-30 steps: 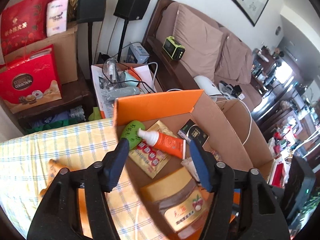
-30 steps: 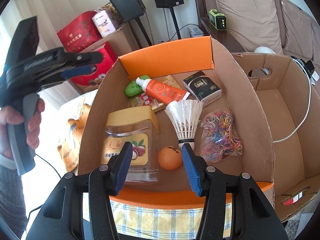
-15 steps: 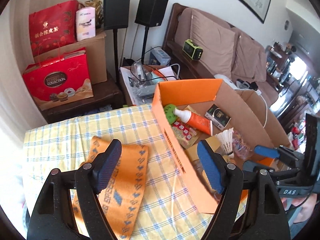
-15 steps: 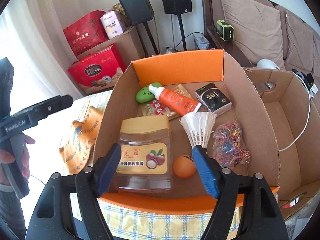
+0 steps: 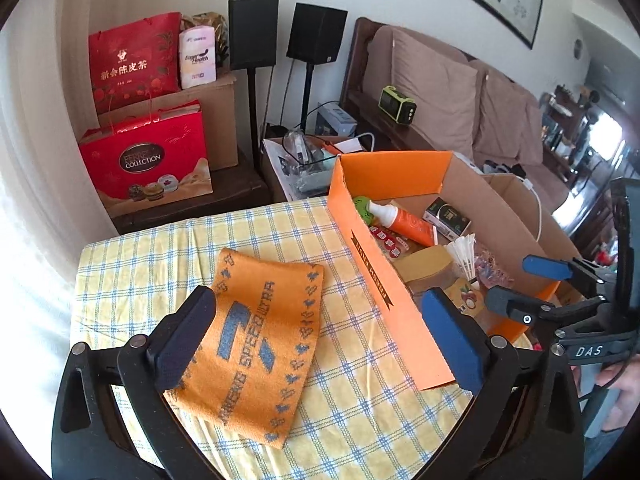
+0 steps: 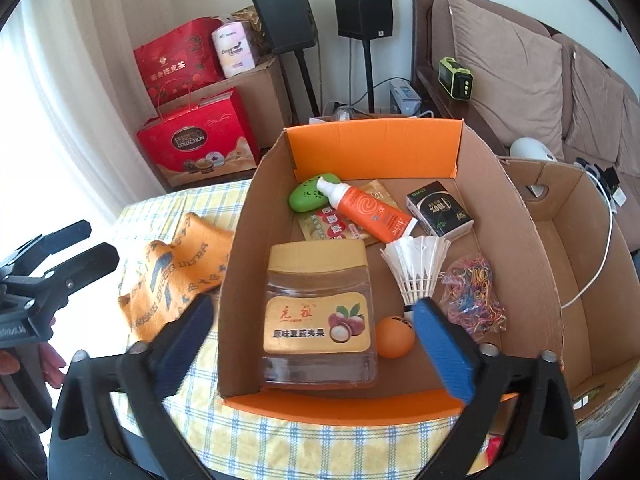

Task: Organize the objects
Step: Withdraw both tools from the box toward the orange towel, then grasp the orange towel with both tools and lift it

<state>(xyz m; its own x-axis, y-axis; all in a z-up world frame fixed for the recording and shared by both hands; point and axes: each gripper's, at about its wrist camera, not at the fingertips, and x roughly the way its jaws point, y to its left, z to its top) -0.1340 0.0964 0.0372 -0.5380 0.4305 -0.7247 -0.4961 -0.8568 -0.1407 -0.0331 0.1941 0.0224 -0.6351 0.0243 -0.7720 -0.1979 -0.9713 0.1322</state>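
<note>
An orange scarf-like cloth (image 5: 260,332) lies flat on the checked tablecloth (image 5: 140,264). My left gripper (image 5: 316,312) hovers over it, jaws opening wide, with nothing held. To its right stands the orange cardboard box (image 5: 384,280). My right gripper (image 6: 314,312) hangs at the box's near edge (image 6: 360,404), jaws opening, pads clear of everything. In the box lie a yellow-lidded jar (image 6: 320,320), a shuttlecock (image 6: 416,264), an orange ball (image 6: 394,336), a bag of rubber bands (image 6: 474,296), an orange tube (image 6: 368,212), a green case (image 6: 308,196) and a black carton (image 6: 440,210).
A second, plain cardboard box (image 6: 580,240) with a white cable stands right of the orange one. Red gift boxes (image 5: 148,164), two speakers on stands (image 5: 252,32) and a brown sofa (image 5: 432,80) are behind the table. A hand (image 6: 52,364) holds the left gripper's handle.
My left gripper has swung left, from over the box to above the cloth. Both grippers' jaws have spread much wider. The right gripper has drawn back slightly from the box.
</note>
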